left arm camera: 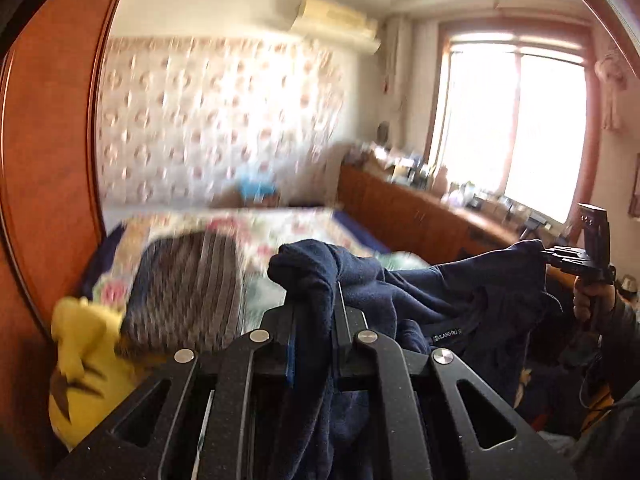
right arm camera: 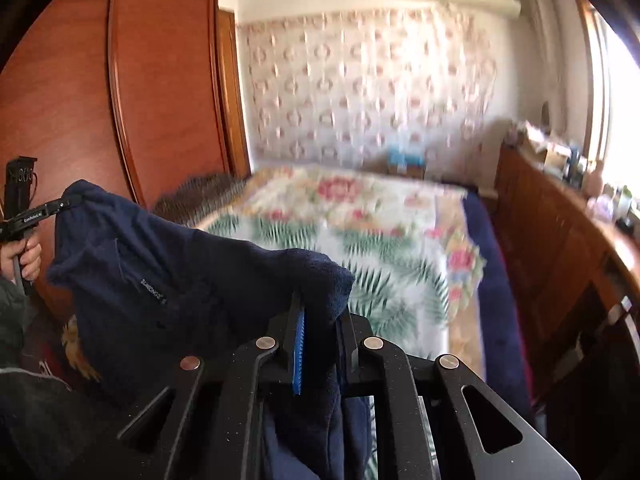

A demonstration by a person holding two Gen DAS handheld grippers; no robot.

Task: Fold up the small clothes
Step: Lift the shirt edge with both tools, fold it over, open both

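A dark navy fleece garment (left arm camera: 440, 296) hangs in the air between both grippers, above the bed. My left gripper (left arm camera: 316, 292) is shut on one corner of it; the cloth bunches over the fingers. My right gripper (right arm camera: 320, 304) is shut on the other corner of the garment (right arm camera: 180, 272). The right gripper also shows in the left wrist view (left arm camera: 548, 256), pinching the cloth's far edge. The left gripper shows in the right wrist view (right arm camera: 70, 202), pinching its far corner. A small label sits on the fabric (right arm camera: 154, 290).
A bed with a floral cover (right arm camera: 360, 232) lies below. A grey striped garment (left arm camera: 188, 288) and a yellow plush toy (left arm camera: 84, 364) lie at the bed's left. A wooden wardrobe (right arm camera: 100, 100) stands left; a cluttered wooden cabinet (left arm camera: 420, 208) runs under the window.
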